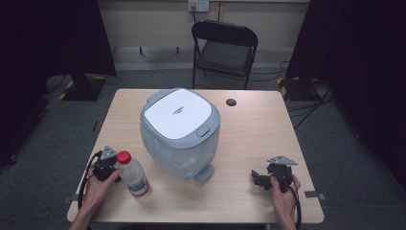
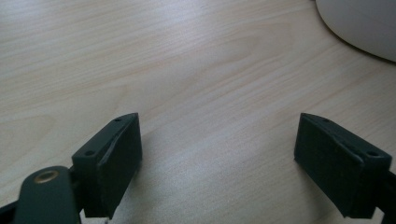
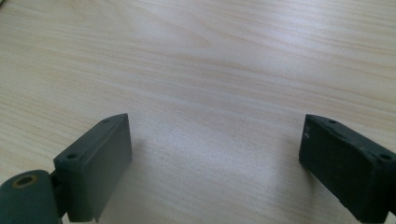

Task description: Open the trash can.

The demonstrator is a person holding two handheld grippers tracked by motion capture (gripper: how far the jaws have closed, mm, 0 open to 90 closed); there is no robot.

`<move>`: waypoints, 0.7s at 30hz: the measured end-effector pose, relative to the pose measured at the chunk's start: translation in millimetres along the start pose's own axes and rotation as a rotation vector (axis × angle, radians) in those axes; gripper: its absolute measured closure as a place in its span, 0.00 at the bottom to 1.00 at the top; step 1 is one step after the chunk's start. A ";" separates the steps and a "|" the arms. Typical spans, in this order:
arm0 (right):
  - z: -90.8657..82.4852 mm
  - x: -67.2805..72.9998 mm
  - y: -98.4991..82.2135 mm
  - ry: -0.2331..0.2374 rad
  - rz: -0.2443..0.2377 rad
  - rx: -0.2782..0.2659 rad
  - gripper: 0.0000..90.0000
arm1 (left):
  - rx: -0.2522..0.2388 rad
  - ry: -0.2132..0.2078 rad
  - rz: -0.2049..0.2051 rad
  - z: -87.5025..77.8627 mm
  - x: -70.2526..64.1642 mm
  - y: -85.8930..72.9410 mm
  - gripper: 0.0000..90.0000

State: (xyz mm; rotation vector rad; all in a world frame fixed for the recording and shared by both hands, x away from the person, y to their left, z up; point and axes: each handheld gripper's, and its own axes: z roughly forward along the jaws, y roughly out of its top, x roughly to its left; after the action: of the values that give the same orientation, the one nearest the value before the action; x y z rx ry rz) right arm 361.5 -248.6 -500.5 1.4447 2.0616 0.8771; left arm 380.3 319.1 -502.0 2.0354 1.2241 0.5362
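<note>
A grey bin with a white lid [image 1: 179,115] and a pale bag liner stands mid-table. A clear plastic bottle with a red cap [image 1: 133,175] lies at the front left of the table. My left gripper [image 1: 106,165] rests just left of the bottle's cap, held by a hand. In the left gripper view the left gripper [image 2: 219,121] is open over bare wood, with a pale curved edge [image 2: 364,23] at the top right. My right gripper [image 1: 258,179] sits near the front right, jaws pointing left. In the right gripper view the right gripper [image 3: 215,119] is open, nothing between its jaws.
The wooden table [image 1: 249,139] has a small black round spot [image 1: 231,102] near its far edge. A black folding chair [image 1: 225,45] stands behind the table. Dark curtains hang on both sides, and cables lie on the floor at the right.
</note>
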 end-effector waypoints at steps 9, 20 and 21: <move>-0.1 7.6 1.0 0.042 -0.018 -0.021 0.15 | 0.004 -0.014 -0.034 -3.8 4.6 3.2 0.28; 6.0 47.7 46.7 0.174 -0.117 -0.124 0.16 | -0.078 -0.025 0.014 -8.3 7.2 39.7 0.30; 6.0 47.7 46.7 0.174 -0.117 -0.124 0.16 | -0.078 -0.025 0.014 -8.3 7.2 39.7 0.30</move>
State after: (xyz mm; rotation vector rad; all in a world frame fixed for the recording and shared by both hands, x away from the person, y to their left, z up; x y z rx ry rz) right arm 379.6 -191.0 -471.4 1.2074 2.1501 1.0941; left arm 402.0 315.8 -467.1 1.9806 1.1576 0.5548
